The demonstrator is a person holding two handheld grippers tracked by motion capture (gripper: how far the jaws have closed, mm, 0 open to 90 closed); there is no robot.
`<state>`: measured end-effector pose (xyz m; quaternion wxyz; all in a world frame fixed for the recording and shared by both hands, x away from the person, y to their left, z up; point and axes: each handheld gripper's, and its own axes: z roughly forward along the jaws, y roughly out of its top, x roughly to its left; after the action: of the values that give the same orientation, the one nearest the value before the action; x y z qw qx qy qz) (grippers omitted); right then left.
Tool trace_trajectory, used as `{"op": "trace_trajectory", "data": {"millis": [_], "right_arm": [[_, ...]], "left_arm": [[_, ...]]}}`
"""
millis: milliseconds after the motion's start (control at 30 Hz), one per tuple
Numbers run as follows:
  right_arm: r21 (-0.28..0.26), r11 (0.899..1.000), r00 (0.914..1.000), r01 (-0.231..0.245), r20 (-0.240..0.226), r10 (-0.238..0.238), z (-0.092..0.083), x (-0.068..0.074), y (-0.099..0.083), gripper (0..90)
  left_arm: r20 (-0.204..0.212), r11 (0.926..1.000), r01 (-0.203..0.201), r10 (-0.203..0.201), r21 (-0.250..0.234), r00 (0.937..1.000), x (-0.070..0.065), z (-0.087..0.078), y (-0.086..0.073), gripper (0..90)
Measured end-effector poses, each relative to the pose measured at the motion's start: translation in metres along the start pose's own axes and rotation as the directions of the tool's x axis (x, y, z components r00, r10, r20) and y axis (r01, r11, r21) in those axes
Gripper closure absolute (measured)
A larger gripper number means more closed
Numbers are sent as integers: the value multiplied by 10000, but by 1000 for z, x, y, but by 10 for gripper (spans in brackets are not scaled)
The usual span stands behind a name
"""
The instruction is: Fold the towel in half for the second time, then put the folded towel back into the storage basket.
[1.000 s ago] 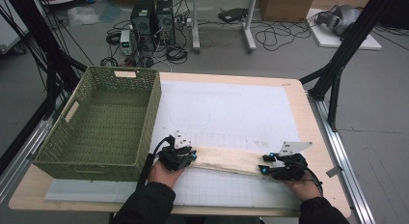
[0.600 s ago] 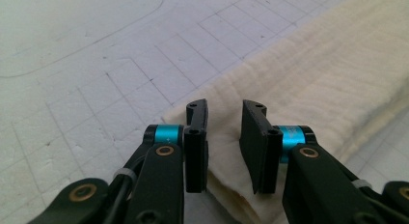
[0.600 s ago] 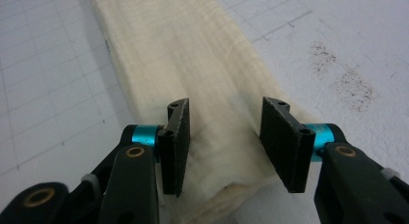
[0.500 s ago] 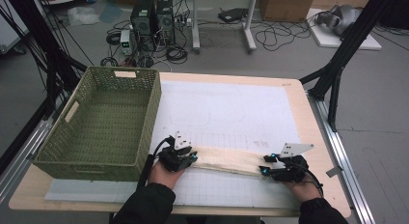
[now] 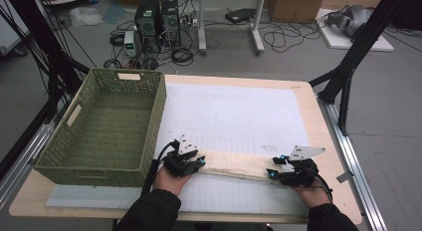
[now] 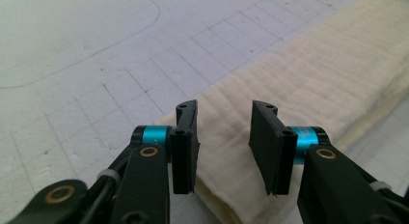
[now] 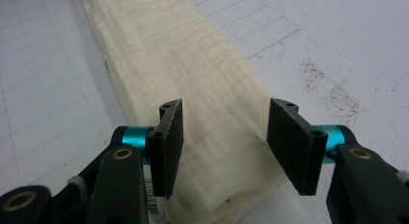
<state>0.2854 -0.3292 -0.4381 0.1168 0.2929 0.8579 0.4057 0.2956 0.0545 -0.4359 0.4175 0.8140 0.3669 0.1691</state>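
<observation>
- Folded cream cloth (image 5: 234,165) lay as a long strip on the white gridded mat (image 5: 239,116) of the desk (image 5: 318,121), near its front edge.
- We kept the left tool (image 6: 224,137) at the cloth's left end; its jaws had just been opening and stood apart over the cloth, not pressing it.
- We kept the right tool (image 7: 226,137) at the right end, jaws likewise just opening, spread above the cloth.
- The green basket (image 5: 84,161) stood at the left, just beside the left hand (image 5: 171,178).

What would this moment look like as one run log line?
stage: folded towel flat on table | left gripper: jaws just opening over towel end | right gripper: jaws just opening over other end | basket: left
</observation>
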Motion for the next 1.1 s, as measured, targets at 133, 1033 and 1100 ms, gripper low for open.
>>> {"op": "trace_trajectory", "data": {"millis": [133, 1033, 1100], "right_arm": [[-11, 10000, 10000, -29, 85, 29, -1, 0, 0, 461], [261, 9914, 9900, -1284, 621, 1266, -8, -6, -12, 382], [364, 9913, 9908, -1267, 523, 1247, -6, -6, -13, 396]], "left_arm": [[-10, 9999, 21, -21, -98, 10000, 0, -2, 3, 591], [-582, 9987, 274, -250, 422, 9980, -10, -11, -17, 540], [-526, 9984, 356, -333, 435, 9981, -10, -10, -19, 555]]}}
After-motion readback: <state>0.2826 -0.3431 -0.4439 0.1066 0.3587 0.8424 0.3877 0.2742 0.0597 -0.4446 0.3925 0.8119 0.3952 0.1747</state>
